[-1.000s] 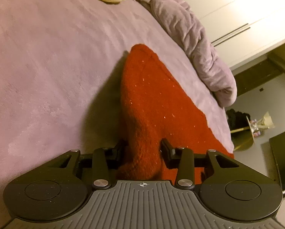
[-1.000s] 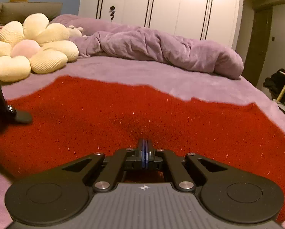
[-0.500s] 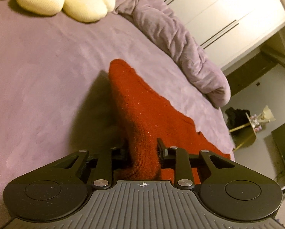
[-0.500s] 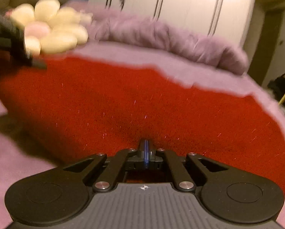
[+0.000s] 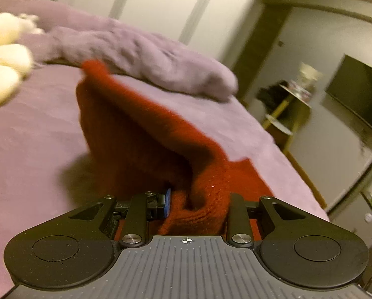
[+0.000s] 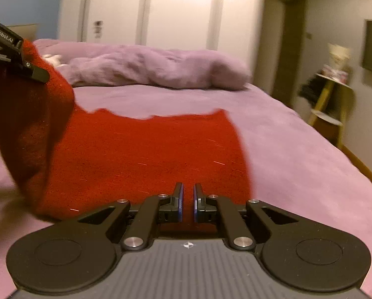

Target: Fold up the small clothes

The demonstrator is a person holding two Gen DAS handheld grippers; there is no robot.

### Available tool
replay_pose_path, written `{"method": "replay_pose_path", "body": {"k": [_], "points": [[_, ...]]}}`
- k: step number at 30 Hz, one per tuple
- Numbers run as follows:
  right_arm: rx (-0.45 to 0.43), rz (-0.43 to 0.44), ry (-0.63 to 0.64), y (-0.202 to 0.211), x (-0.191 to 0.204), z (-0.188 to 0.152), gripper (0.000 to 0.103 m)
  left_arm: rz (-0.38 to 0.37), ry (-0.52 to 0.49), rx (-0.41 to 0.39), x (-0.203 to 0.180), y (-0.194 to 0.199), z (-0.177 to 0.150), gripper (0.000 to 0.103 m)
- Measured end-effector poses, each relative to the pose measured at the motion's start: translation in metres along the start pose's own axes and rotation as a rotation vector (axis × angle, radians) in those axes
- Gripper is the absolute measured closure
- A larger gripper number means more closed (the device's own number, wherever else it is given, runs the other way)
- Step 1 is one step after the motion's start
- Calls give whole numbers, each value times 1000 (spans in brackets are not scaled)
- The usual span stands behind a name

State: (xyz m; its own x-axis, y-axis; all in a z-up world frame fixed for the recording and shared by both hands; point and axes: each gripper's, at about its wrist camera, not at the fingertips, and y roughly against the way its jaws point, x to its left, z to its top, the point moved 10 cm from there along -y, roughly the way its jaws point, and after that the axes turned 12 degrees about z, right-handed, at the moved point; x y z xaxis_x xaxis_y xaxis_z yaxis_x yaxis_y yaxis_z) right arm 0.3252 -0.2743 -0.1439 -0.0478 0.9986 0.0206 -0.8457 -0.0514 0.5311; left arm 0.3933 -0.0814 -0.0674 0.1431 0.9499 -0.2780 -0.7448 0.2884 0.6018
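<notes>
You are mid-fold: your left tool pinches a bunched edge of the red knit garment and holds it raised off the purple bed, the rest lying flat ahead of your right tool. That one's jaws are opening, narrow, with nothing between them. Next, carry the lifted edge across and lay it flat. No containers in view.

"GenRobot.AI" on left tongs (white lettering).

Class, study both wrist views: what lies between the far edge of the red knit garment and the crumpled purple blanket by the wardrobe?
Only bare purple bed cover separates the red knit garment from the crumpled purple blanket. The right wrist view shows this most clearly.
</notes>
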Motion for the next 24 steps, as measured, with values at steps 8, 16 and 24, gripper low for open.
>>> {"method": "replay_pose_path", "body": {"k": [8,16,24], "points": [[6,0,-58,7,-23,-5,95,-99,38,162,-41,-55,-58,42],[-25,158,-228,9,-20,17,93,-208,257,71,16,14,-36,24],[-78,369,-355,-8,6,84,67,31,300,142,92,0,-64,26]]}}
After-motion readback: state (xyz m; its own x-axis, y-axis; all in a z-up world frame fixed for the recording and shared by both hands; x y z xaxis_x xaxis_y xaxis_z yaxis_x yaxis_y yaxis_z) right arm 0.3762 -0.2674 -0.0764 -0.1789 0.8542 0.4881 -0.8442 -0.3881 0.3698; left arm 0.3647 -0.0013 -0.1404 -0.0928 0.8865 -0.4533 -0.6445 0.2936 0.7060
